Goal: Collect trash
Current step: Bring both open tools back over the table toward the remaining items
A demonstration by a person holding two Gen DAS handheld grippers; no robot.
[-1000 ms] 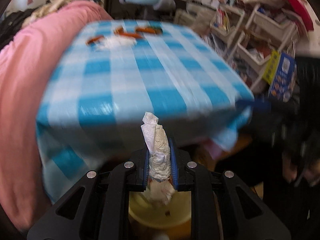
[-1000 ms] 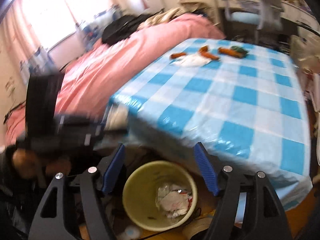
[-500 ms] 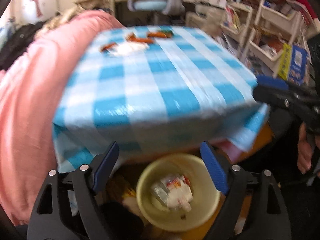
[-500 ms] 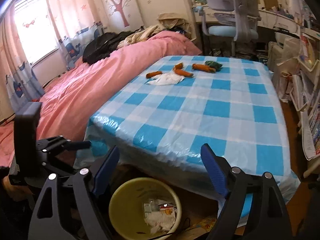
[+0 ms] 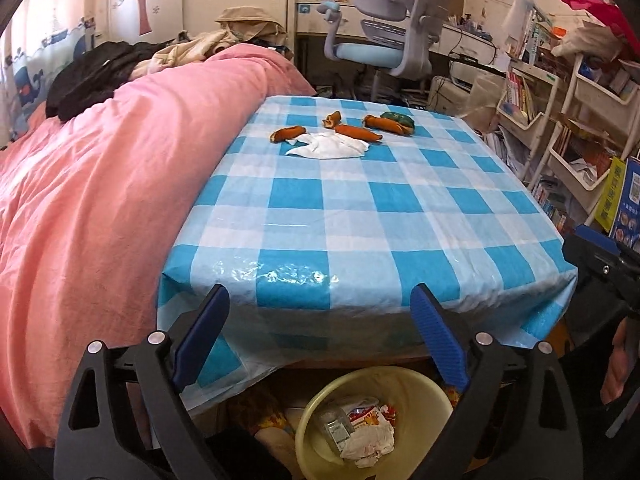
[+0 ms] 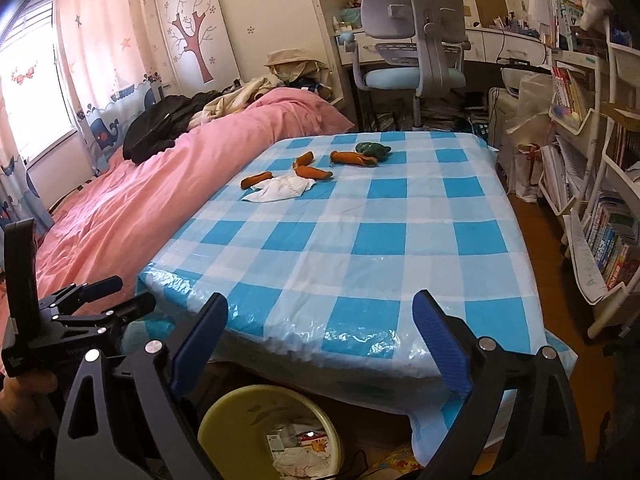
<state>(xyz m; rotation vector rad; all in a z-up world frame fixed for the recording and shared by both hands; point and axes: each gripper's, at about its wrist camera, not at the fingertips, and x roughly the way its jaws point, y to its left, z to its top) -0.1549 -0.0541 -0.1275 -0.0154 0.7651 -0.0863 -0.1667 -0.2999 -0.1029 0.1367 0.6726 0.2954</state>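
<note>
child's bedroom, pink-covered bed (image 5: 100, 184), desk chair (image 6: 412, 40), tree wall decal (image 6: 192, 40), crowded bookshelves (image 6: 600, 200)

no legible text on any surface

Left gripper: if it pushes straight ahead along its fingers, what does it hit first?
Probably the near edge of the checked tablecloth, where it folds over the table's front. The left gripper, jaws open and empty, frames that edge; the yellow bin sits lower, below that line. Depth is uncertain in the fisheye view.
</note>
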